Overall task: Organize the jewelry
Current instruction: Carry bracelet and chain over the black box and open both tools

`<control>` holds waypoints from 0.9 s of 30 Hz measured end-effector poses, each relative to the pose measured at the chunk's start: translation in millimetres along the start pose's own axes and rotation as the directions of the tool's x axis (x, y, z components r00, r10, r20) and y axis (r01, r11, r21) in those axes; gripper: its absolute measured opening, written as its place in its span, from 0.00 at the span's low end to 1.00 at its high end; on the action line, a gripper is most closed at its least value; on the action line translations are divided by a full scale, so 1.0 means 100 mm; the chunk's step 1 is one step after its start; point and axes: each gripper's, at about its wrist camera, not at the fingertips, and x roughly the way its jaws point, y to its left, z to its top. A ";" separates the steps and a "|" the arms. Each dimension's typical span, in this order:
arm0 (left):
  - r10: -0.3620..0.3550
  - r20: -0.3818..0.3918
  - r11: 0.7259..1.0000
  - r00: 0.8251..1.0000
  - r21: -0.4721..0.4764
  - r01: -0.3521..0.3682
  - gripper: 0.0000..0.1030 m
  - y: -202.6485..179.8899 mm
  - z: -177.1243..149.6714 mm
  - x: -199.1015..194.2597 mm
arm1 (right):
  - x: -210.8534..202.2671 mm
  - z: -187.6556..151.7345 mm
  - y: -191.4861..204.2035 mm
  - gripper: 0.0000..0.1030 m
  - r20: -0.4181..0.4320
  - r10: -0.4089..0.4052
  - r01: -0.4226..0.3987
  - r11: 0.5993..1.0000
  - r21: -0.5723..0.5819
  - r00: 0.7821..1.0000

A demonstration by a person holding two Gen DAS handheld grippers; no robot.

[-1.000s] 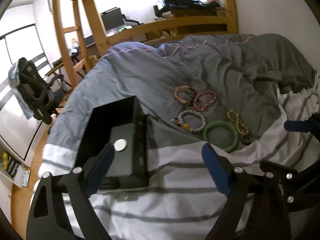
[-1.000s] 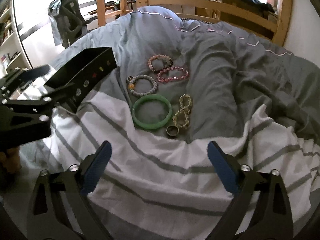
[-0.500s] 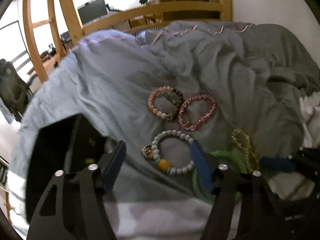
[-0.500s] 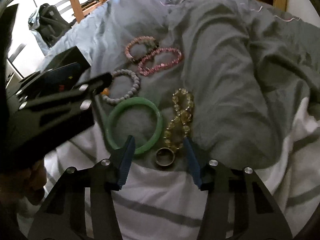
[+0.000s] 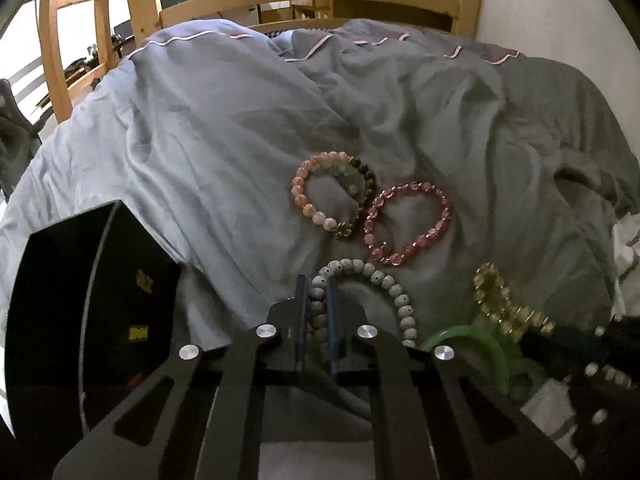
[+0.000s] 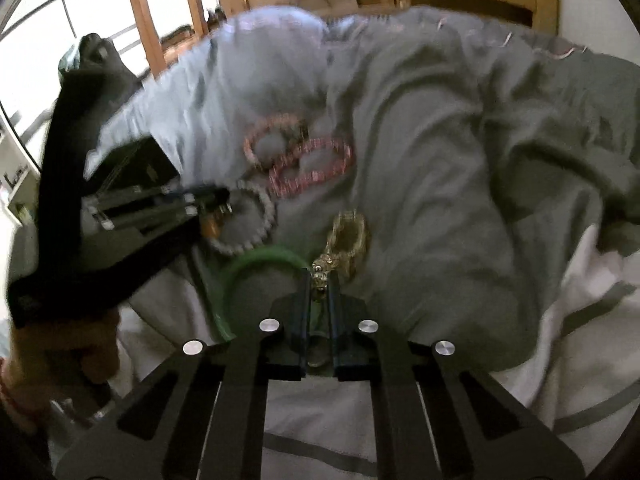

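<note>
Bed (image 5: 224,128) — covered by a rumpled grey-blue duvet, with a white striped cloth at the near edge; it served as the laying-out surface, so the pieces sat on soft, uneven folds.

Black box (image 5: 88,320) — at the near left of the bed, its lid raised; judged the container meant to receive the jewelry, set within short reach of the pieces.

Left hand-held gripper (image 5: 318,312) — jaws together, clamped on the near-left arc of the white beaded bracelet (image 5: 384,280); the pinch took a single strand of beads, which probably lets the loop hang free when lifted.

Right hand-held gripper (image 6: 319,300) — jaws together, clamped on the near end of the gold beaded bracelet (image 6: 348,240), which lay in a twisted loop just right of the green bangle (image 6: 256,264). A small ring appeared between the pads lower down, though blur made this uncertain.

Green bangle — flat on the bed between the two grasped pieces, untouched.

Pink beaded bracelet (image 5: 408,224) and peach-and-dark beaded bracelet (image 5: 332,196) — farther back, side by side and touching, untouched.

All pieces remained on the bed; none seen in the box.
</note>
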 end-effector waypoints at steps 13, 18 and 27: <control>-0.025 0.069 1.000 0.997 -0.017 0.026 0.08 0.03 0.14 -0.28 | -0.33 0.14 -0.20 0.08 0.140 0.068 -0.079 0.994 0.072 0.988; -0.039 0.094 0.999 0.995 -0.006 0.039 0.08 0.00 0.20 -0.43 | -0.52 0.23 -0.25 0.08 0.194 0.131 -0.150 0.984 0.090 0.972; -0.065 0.136 0.997 0.989 -0.031 0.070 0.08 0.07 0.19 -0.78 | -0.74 0.24 -0.22 0.08 0.273 0.220 -0.252 0.964 0.088 0.937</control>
